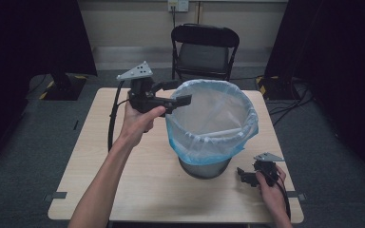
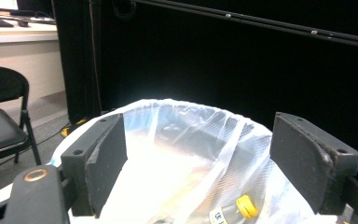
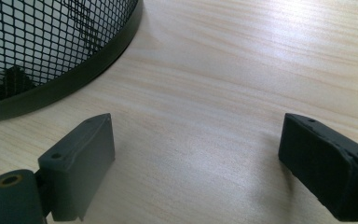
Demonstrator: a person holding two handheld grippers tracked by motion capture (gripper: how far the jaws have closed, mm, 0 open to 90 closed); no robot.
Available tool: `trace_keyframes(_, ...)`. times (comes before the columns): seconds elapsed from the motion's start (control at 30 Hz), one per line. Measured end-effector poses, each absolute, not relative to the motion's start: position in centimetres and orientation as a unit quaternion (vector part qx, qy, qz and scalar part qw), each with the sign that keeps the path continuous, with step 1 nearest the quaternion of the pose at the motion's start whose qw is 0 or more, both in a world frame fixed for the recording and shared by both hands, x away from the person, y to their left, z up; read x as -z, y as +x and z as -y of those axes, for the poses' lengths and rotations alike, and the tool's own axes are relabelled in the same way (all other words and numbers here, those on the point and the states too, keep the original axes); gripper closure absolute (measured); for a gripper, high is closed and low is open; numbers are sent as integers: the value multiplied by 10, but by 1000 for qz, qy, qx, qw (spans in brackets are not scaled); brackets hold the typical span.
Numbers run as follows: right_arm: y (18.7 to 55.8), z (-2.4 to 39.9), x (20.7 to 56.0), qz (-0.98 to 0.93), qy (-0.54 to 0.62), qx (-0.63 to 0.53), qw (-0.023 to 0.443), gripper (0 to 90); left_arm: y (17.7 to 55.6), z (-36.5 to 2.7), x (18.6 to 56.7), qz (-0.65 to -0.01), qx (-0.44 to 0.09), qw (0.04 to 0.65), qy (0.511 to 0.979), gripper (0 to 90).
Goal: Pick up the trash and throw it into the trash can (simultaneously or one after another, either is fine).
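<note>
Mesh wastebasket (image 1: 204,166) standing mid-counter (image 1: 138,185), lined with a clear, blue-edged bag (image 1: 212,121). Left hand-held gripper (image 1: 176,92) raised at the bag's left rim, jaws wide apart, holding nothing. Inside the bag, what looks like a yellow-capped bottle (image 2: 235,211), partly hidden. Right hand-held gripper (image 1: 241,175) low over the counter just beside the basket's base, jaws also spread, empty. Folding chair (image 1: 204,47) beyond the counter.

L gripper (image 1: 173,92) raised, jaws apart; R gripper (image 1: 245,176) low, jaws apart.
</note>
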State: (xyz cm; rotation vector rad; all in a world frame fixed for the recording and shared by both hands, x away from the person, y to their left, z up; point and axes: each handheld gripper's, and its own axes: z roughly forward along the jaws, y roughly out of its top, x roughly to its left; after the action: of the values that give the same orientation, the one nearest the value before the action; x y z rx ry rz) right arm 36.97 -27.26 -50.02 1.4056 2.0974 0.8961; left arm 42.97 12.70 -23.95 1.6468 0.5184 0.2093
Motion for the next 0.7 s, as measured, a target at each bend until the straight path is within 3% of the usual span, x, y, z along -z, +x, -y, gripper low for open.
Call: trace_keyframes(0.7,370,273,500,-762,511,-326,229,96,433,-180,252,-281,-118,630,714,166)
